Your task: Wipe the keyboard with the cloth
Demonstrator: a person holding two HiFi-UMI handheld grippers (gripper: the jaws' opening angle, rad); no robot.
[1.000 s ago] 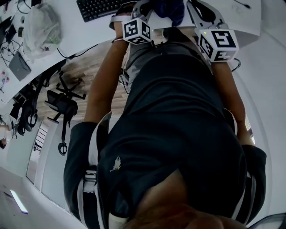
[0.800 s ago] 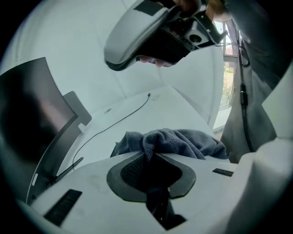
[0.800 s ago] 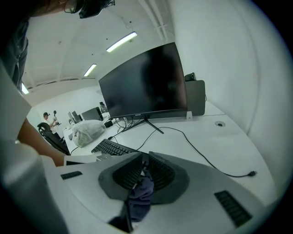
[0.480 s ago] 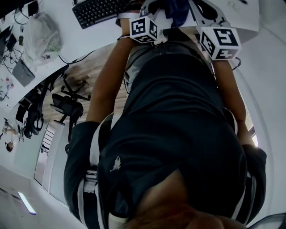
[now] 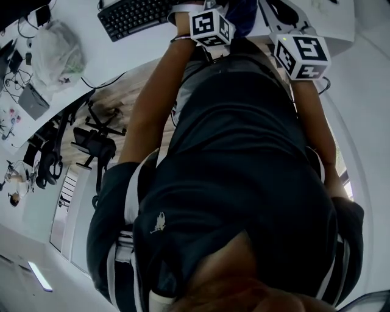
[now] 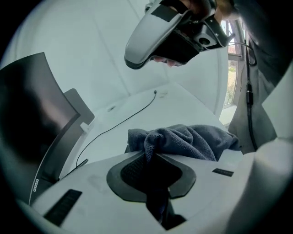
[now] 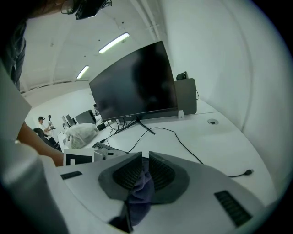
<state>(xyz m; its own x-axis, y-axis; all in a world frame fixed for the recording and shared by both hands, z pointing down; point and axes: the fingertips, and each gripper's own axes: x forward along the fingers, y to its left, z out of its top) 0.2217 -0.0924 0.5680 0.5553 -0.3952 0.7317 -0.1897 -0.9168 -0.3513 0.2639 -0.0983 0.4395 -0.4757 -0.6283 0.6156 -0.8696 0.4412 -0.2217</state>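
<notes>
A dark blue cloth (image 6: 187, 140) is bunched between my two grippers above the white desk. My left gripper (image 6: 149, 160) is shut on one end of it, and the fabric spills out ahead of the jaws. My right gripper (image 7: 144, 167) is shut on another part of the cloth (image 7: 139, 192), which hangs back through its jaws. In the head view the cloth (image 5: 242, 12) shows at the top edge between the left marker cube (image 5: 211, 27) and the right marker cube (image 5: 303, 56). The black keyboard (image 5: 135, 15) lies to the left of both grippers, untouched.
A black monitor (image 7: 132, 87) on a stand is at the back of the desk (image 7: 215, 141), with cables trailing across it. A white plastic bag (image 5: 56, 47) and small devices lie at the desk's left. Office chairs (image 5: 91, 143) stand on the floor below.
My left gripper has moved right in the head view, away from the keyboard and closer to the right gripper. The right gripper has barely shifted. Both still hold the cloth.
</notes>
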